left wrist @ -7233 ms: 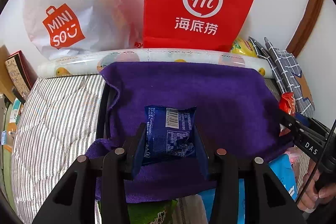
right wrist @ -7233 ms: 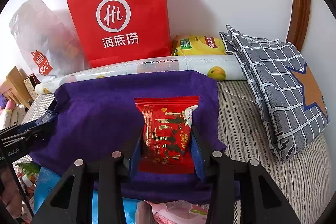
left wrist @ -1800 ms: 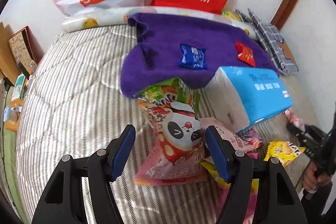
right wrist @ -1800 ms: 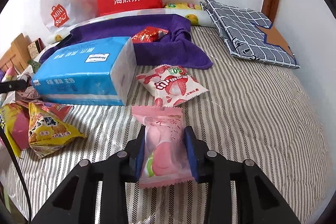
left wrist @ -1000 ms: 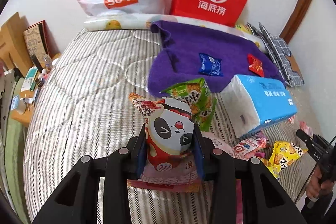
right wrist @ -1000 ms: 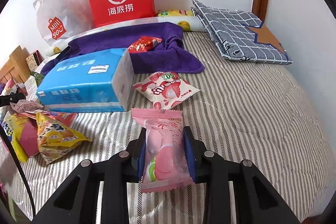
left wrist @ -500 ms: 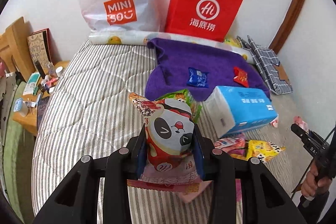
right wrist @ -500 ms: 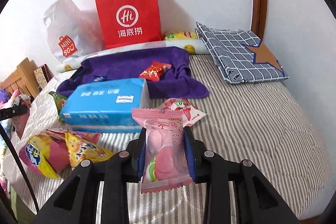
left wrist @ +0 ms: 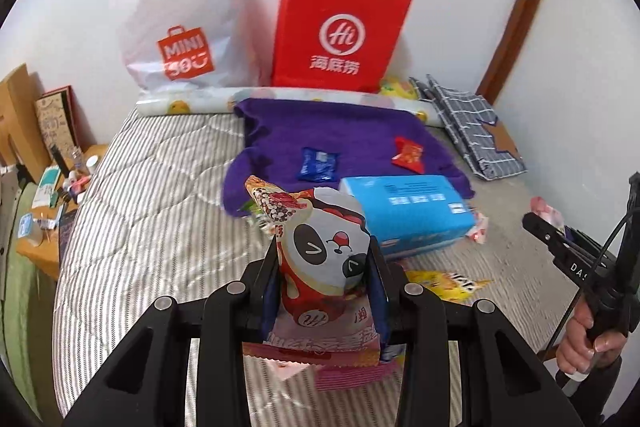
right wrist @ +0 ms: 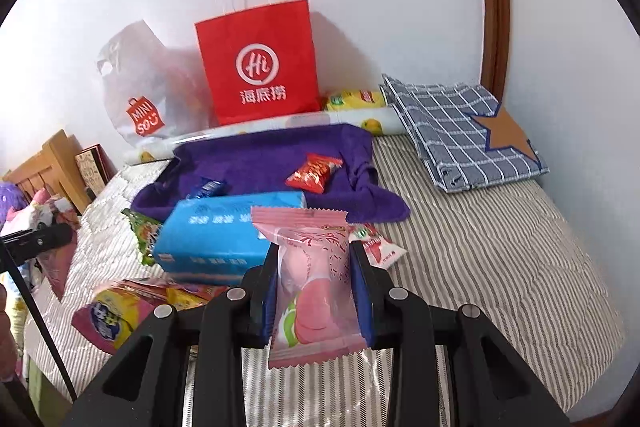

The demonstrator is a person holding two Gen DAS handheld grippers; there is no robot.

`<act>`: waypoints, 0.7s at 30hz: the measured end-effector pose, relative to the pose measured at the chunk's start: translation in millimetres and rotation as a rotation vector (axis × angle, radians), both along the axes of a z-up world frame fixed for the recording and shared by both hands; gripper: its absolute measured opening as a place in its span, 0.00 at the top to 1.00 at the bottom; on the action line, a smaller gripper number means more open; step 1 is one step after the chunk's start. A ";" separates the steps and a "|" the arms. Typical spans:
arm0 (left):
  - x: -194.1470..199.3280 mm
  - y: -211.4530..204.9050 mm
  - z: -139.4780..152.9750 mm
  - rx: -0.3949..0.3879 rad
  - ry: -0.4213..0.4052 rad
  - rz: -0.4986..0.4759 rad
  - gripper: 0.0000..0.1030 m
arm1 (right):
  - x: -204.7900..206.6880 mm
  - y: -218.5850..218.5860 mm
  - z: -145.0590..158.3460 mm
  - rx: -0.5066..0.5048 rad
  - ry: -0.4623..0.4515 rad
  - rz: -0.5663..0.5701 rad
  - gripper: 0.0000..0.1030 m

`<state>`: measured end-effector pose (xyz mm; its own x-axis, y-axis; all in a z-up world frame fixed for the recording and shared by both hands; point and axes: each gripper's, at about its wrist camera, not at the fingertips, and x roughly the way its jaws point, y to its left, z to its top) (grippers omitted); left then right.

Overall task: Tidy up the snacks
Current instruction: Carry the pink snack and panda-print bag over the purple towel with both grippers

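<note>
A: Pink packet (right wrist: 310, 283) clamped in right gripper (right wrist: 314, 291), panda bag (left wrist: 326, 255) in left gripper (left wrist: 324, 287)?
B: Yes, both just lifted off the bed (left wrist: 160, 195); purple towel (left wrist: 340, 135) likely next.

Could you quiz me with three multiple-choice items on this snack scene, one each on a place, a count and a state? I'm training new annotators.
1. Where does the blue snack packet lie?
A. on the purple towel
B. inside the red paper bag
C. on the checked pillow

2. How many snack packets lie on the purple towel?
A. none
B. two
C. five

3. What is the right gripper doing?
A. open above the bed
B. shut on the pink snack packet
C. shut on the tissue pack

Key: 1 A, the blue packet rests on the towel beside the red snack packet. 2 B, only the blue and red packets lie there. 3 B, the fingers press both sides of the pink snack packet, held above the striped bed.
</note>
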<state>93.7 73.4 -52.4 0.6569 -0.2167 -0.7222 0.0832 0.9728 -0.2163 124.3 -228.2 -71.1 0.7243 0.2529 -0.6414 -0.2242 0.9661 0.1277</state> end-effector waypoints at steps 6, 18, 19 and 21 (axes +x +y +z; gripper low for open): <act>3.8 -24.4 9.6 -0.005 -0.022 -0.039 0.64 | -3.3 11.2 11.7 -0.003 -0.030 0.037 0.71; 23.7 -44.4 16.1 -0.029 -0.046 -0.067 0.64 | 5.8 23.5 16.7 -0.006 -0.050 0.071 0.71; 26.2 -44.8 16.1 -0.033 -0.047 -0.067 0.64 | 7.3 24.4 17.2 -0.006 -0.053 0.074 0.71; 28.7 -45.3 16.8 -0.040 -0.051 -0.071 0.64 | 10.3 26.7 17.5 -0.010 -0.057 0.078 0.71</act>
<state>122.4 28.1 -35.6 0.6746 -0.2915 -0.6782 0.1631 0.9549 -0.2482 134.5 -201.4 -53.6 0.7378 0.3037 -0.6028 -0.3057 0.9466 0.1027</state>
